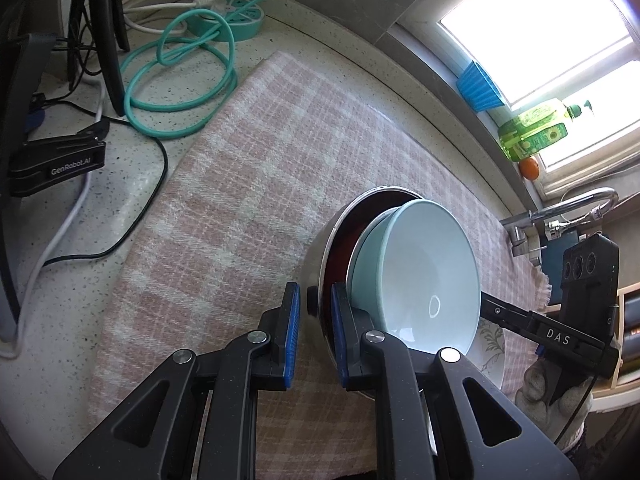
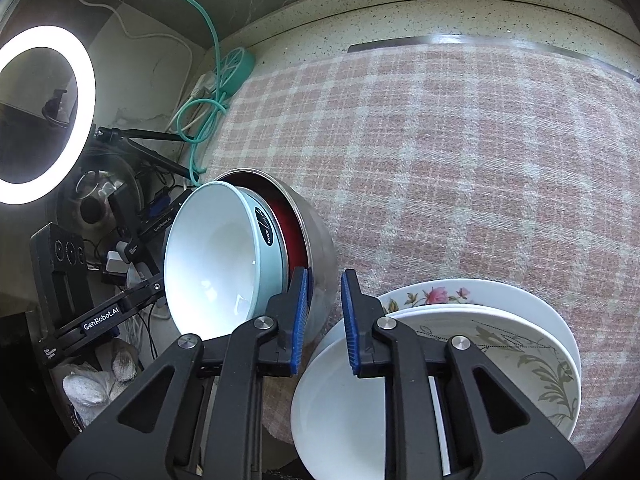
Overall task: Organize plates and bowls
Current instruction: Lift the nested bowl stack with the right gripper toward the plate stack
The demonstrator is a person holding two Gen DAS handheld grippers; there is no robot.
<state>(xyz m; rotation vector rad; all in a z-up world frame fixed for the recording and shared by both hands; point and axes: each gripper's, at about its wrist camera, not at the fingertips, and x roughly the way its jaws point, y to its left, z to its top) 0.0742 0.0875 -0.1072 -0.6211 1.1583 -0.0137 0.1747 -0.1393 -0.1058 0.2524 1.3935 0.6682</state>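
Observation:
A steel bowl [image 1: 340, 224] with a dark red inside carries a pale blue bowl [image 1: 424, 276] nested in it, over the pink plaid cloth [image 1: 260, 160]. My left gripper [image 1: 316, 332] is shut on the steel bowl's near rim, one pad outside the wall and one inside. My right gripper [image 2: 325, 320] is shut on the steel bowl [image 2: 320, 248] at the opposite rim, beside the blue bowl [image 2: 216, 260]. Whether the bowls touch the cloth I cannot tell. A stack of plates [image 2: 520, 344] lies just right of the right gripper, a rose-patterned one [image 2: 440, 292] underneath.
A coiled teal cable [image 1: 180, 80], a power strip [image 1: 236, 16] and tripod legs [image 1: 112, 40] crowd the counter left of the cloth. A lit ring light [image 2: 44, 112] stands there too. A faucet [image 1: 560, 208], a green bottle [image 1: 536, 132] and a blue cup [image 1: 478, 86] line the window side.

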